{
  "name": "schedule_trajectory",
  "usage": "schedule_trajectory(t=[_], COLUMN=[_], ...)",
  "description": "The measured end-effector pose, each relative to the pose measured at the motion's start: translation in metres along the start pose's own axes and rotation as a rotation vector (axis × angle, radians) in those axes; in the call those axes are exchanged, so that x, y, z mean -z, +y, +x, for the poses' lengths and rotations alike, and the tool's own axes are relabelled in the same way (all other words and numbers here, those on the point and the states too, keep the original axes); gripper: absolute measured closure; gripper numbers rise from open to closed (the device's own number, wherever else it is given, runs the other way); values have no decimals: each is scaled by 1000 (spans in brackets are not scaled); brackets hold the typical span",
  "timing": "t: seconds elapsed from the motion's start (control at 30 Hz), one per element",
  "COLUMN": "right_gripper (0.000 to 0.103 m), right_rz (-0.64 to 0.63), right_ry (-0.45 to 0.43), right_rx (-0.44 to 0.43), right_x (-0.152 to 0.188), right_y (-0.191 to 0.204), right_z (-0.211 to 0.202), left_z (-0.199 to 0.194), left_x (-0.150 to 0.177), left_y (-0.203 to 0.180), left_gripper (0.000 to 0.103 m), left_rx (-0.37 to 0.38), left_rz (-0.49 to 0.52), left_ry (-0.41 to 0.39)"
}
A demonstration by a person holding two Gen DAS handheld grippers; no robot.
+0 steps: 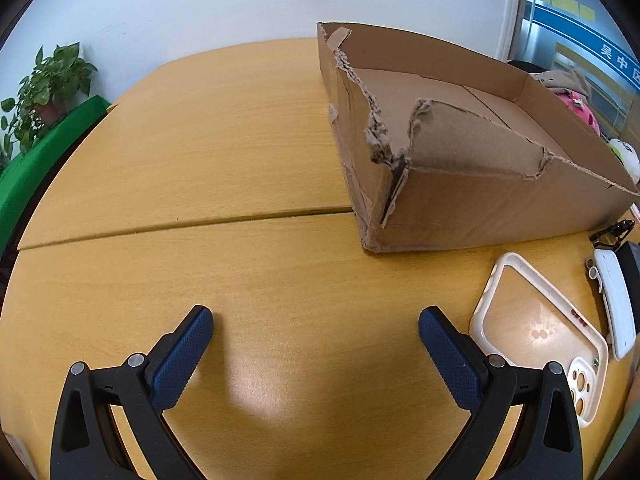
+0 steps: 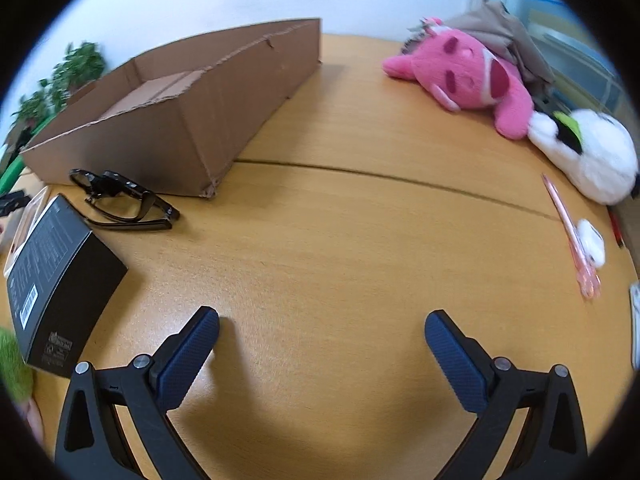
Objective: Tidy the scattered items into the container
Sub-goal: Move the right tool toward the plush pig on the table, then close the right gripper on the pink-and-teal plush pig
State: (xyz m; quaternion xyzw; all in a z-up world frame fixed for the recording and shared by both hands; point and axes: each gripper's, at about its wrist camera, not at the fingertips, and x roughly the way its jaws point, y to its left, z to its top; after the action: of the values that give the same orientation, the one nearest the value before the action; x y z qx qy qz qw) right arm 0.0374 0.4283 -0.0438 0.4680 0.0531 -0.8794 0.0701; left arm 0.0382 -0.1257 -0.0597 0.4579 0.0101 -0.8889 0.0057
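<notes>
A torn, empty cardboard box [image 1: 500, 204] [image 2: 192, 120] stands on the wooden table. In the left wrist view a clear phone case [image 1: 536, 332] lies right of my open left gripper [image 1: 316, 320], with a white device [image 1: 614, 304] beyond it. In the right wrist view my open right gripper [image 2: 322, 320] hovers over bare table. Black glasses [image 2: 124, 200] and a black carton [image 2: 56, 280] lie to its left. A pink plush [image 2: 468, 76], a white plush [image 2: 592, 156], a pink pen [image 2: 572, 240] and a small white earbud case [image 2: 592, 242] lie to its right.
A potted plant [image 1: 48, 88] and a green panel [image 1: 44, 164] stand past the table's far left edge. A seam [image 1: 180, 222] crosses the tabletop. Beige cloth [image 2: 504, 28] lies behind the pink plush. Something green and fuzzy [image 2: 14, 364] shows at the left edge.
</notes>
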Motion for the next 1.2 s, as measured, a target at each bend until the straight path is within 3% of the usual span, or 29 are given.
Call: schedule_trajectory(t=[0.07,0.13,0.2,0.33,0.43,0.6,0.8,1.2], right_gripper=[1,1,1,1,1,1,1,1], right_rz=[-1,-43,-75,-118,-124,-105,-65,-118], right_ry=[-5,-48,-100,-223,-296,-324,-262,-316], right_rx=[44,94,91,-82,-194,-276,-326,-207], right_x=[9,22,35,59,71,88,108,123], right_y=[11,29,50,97,129,162,181,211], right_z=[-14,-37,-68,-142,-181,-197,-188,-201], left_z=[-14,-52,-93,-178,-208,-220,-212,-212], left_x=[7,21,32,60,77,96,114,135], left_y=[2,-2,-15,-61,-95,-135,-162,-187], left_gripper=[1,1,0,0,0,0,0,0], left_rx=[-10,28,61,144,148,240,329,344], left_rz=[-58,-104,-118,-50,12,27,22,23], left_ry=[-5,-89,-167,-306,-325,-277,-199,-175])
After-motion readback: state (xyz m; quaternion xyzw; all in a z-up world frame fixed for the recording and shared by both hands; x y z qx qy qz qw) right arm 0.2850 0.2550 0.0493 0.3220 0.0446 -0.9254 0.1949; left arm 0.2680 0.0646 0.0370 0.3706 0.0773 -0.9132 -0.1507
